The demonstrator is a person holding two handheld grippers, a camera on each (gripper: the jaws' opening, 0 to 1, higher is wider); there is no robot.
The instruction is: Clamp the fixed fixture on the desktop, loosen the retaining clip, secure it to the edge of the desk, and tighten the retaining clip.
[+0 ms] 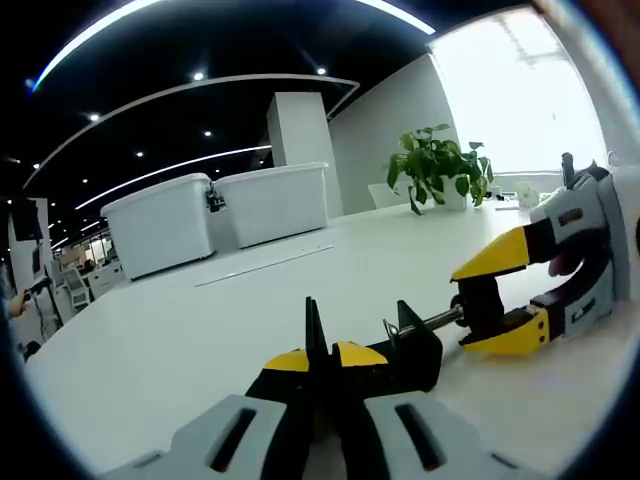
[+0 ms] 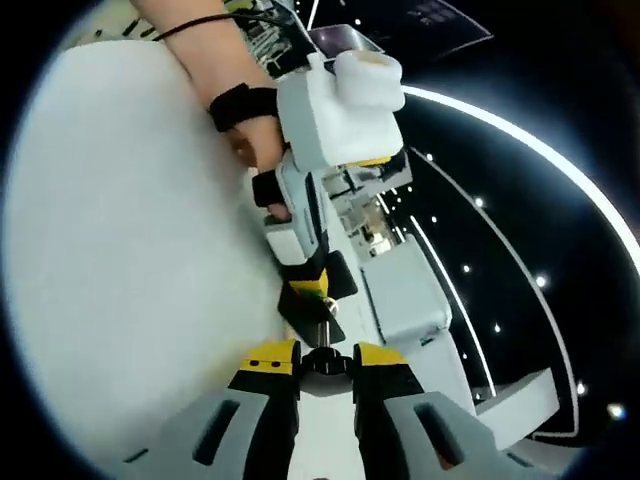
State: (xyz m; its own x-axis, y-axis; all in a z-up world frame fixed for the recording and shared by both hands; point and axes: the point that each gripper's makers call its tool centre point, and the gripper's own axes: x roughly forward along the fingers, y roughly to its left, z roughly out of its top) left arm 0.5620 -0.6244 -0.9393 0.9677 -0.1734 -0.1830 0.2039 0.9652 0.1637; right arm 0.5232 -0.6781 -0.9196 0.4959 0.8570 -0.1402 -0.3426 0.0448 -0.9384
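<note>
Both hand-held grippers (image 1: 322, 362) (image 2: 326, 360) grip the clamp (image 1: 400, 345).

No words, brand names, numbers or signs can be read in either the left gripper view or the right gripper view.

2 bins (image 1: 215, 218) behind the clamp (image 1: 395, 345) on the desk (image 1: 200, 340).
</note>
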